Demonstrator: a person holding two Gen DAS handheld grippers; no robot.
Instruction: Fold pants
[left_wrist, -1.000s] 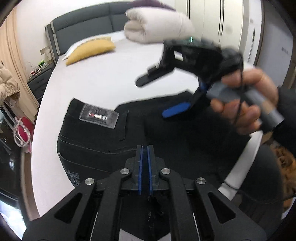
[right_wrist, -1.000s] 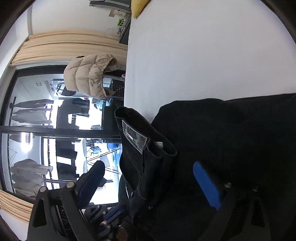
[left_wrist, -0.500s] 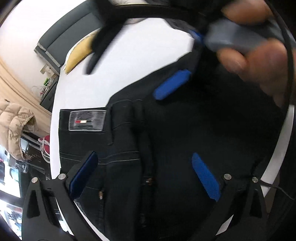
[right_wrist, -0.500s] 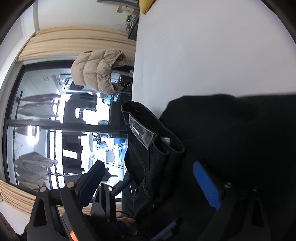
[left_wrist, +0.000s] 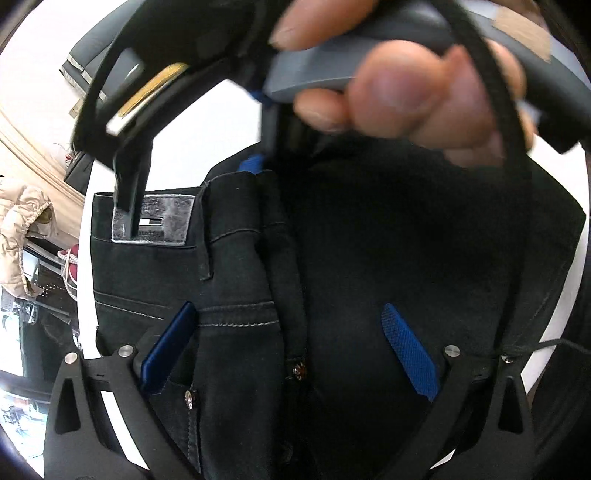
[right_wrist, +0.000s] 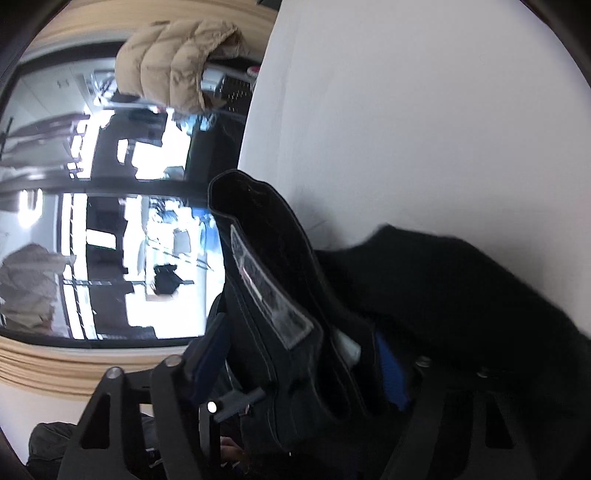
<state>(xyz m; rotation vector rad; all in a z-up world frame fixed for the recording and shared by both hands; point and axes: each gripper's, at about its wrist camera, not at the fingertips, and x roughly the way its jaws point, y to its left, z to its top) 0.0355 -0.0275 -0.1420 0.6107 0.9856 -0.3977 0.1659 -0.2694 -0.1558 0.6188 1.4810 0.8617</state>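
Note:
The black pants (left_wrist: 369, 258) lie folded on the white bed (left_wrist: 221, 122), with the waistband and a silver label patch (left_wrist: 159, 221) toward the left. My left gripper (left_wrist: 291, 350) is open, its blue pads either side of the waistband's raised fold. My right gripper (right_wrist: 299, 362) is narrowing around the waistband edge (right_wrist: 266, 266), with fabric between its blue pads. The right gripper and the hand holding it (left_wrist: 406, 85) fill the top of the left wrist view, just above the pants.
The bed edge (left_wrist: 86, 280) runs down the left, with a red shoe (left_wrist: 68, 266) on the floor beyond. A tan puffer jacket (right_wrist: 173, 62) hangs by the window. A dark headboard (left_wrist: 79, 70) and a yellow pillow (left_wrist: 147, 92) lie at the far end.
My left gripper opened and dropped low over the waistband. My right gripper moved in close above it and its jaws narrowed around the waistband edge.

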